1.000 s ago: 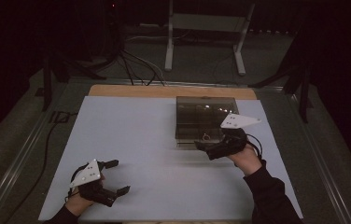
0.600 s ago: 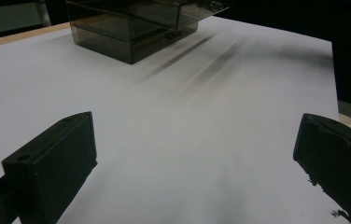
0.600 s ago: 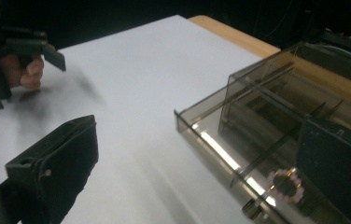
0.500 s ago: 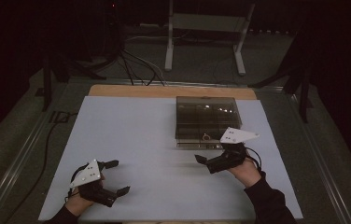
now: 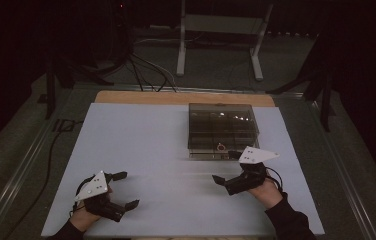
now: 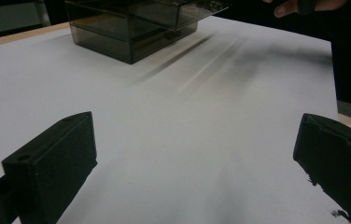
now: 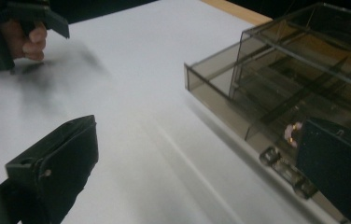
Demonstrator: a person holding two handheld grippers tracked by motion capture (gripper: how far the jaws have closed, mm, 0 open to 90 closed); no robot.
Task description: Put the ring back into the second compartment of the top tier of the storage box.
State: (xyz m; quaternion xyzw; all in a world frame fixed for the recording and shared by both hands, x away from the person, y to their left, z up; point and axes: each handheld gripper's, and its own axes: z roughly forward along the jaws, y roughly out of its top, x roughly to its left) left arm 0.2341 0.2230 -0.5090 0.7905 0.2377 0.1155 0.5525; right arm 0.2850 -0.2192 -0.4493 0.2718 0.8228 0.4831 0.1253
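Holding my right gripper (image 5: 224, 173) just beside the smoky plastic box (image 5: 221, 126) — jaws apart, empty; my left gripper (image 5: 126, 190) resting likewise gaping on the white sheet (image 5: 151, 135).

Smoky grey see-through box (image 5: 222, 129), darker divider lines inside, small pinkish-gold ring (image 5: 220, 147) at front edge. Table sheet (image 5: 141, 145) plain pale white-blue, no pattern; light wood strip (image 5: 141, 97) along far edge. Left gripper (image 5: 123, 190) black, pale grey plate on top with tiny dark dots. Right gripper (image 5: 225, 170) black, same pale plate. Sleeve (image 5: 288, 222) black. Floor dull grey, surroundings dark.
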